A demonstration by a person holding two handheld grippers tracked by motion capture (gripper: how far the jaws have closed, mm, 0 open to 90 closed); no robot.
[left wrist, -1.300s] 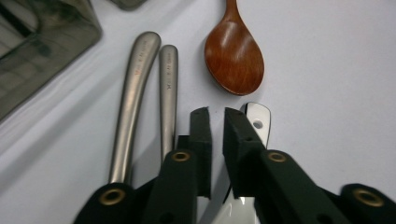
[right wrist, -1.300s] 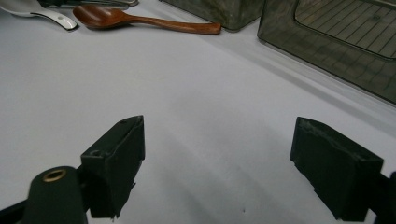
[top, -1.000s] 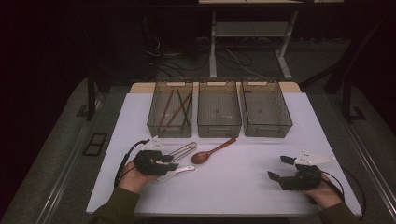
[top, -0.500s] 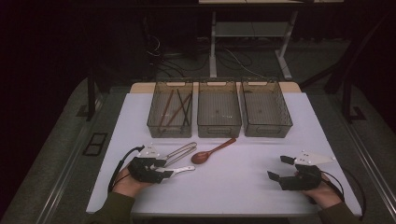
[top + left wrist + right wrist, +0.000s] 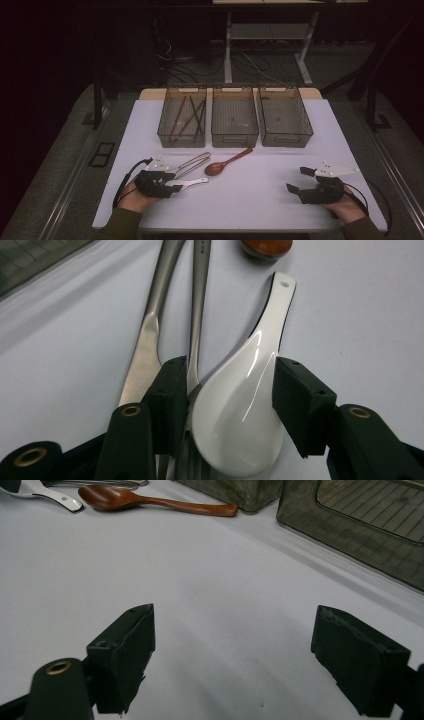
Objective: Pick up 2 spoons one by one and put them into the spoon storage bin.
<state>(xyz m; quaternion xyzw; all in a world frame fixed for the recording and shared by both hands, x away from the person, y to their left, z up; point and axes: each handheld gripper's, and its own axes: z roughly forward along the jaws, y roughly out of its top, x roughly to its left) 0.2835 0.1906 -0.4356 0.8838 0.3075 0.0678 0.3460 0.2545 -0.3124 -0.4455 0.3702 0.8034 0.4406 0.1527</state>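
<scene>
Two jaws of the left gripper have just opened, now bracketing the white ceramic spoon near the table's front-left corner; right gripper stands open, idle.

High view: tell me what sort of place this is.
Probably a lab or workshop set up for recording, not a kitchen: a white table with three clear bins in a row, loose cables on a dark floor, and a bare metal stand behind.

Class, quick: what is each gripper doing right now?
Left gripper: its jaws have just been opening; they flank the white spoon, whether pressing cannot be told.
Right gripper: open, nothing between its jaws.
</scene>
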